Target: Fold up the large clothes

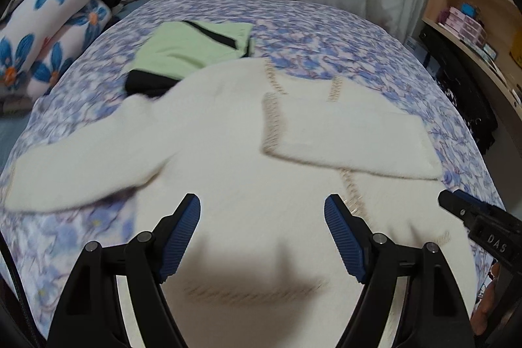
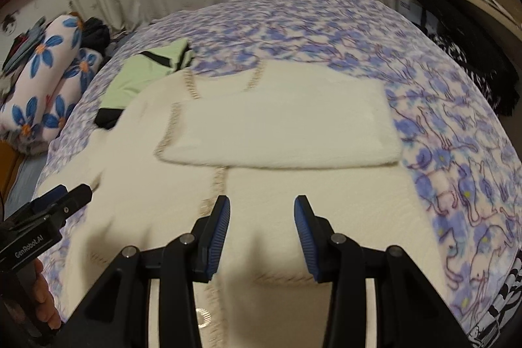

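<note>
On bed [image 1: 326, 31], cream sweater [image 1: 228, 152] flat, right sleeve [image 2: 277, 126] folded across chest, left sleeve [image 1: 81, 165] splayed out left. Left gripper [image 1: 262, 234] nearer that sleeve, jaws wide, empty. Right gripper [image 2: 262, 234] half open, empty, over hem. Green garment [image 1: 192, 48] beyond.

Cream sweater [image 2: 293, 126] looks fuzzy, soft knit; bedspread [image 2: 456, 178] is matt printed fleece; gripper pads [image 1: 182, 230] are ribbed blue rubber.

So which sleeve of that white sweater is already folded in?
The right sleeve: it lies flat across the sweater's chest. The left sleeve sticks out sideways onto the bedspread.
</note>
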`<state>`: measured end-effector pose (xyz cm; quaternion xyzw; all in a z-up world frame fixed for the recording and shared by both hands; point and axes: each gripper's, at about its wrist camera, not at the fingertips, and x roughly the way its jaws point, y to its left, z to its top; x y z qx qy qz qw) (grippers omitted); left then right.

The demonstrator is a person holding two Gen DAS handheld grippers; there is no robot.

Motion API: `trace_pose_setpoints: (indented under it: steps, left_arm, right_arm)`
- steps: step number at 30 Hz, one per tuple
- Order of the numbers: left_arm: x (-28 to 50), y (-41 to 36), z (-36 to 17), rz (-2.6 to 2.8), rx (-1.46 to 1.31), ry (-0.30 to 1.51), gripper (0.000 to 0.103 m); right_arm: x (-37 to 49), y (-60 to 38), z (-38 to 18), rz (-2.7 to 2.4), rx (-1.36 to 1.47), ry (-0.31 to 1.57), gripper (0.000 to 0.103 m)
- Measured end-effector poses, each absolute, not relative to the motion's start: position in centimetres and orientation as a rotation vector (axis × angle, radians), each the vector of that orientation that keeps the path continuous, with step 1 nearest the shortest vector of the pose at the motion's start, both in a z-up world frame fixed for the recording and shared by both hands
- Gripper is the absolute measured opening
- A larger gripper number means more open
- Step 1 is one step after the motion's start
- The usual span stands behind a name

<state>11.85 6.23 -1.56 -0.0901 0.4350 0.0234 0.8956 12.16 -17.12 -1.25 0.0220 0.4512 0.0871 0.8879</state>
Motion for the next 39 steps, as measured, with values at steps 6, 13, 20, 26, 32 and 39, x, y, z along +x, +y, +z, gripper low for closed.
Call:
trace_pose_setpoints:
  steps: [6,13,20,26,32,39]
  left_arm:
    - [7.6,14.8,-1.8,0.096,-0.284,0.906,0.077]
    - [3.6,28.0,-4.6,0.181,-0.494,0.872,0.078]
    - [0.5,39.8,-10.2,0.274,-0.744,0.833,0.078]
    - [-0.1,46.0,-14.6,0.346,-0.879,0.830,0.078]
    - [1.4,48.5,-16.2,0.364,-0.919,0.766,0.076]
    - [3.0,50.0,-16.2,0.471,-0.925,0.749,0.006]
  right_arm:
    - [10.2,-12.1,0.7,0.236,-0.005,0.904,0.042]
    - [9.5,-5.2,0.7,0.290,-0.025,0.881,0.050]
    - [10.3,1.3,-1.9,0.340,-0.021,0.947,0.050]
    - [10.1,6.2,-3.8,0.381,-0.092,0.977,0.050]
    - [9.8,8.2,-4.6,0.399,-0.179,0.970,0.050]
    - [10.6,7.8,-5.7,0.402,-0.202,0.977,0.050]
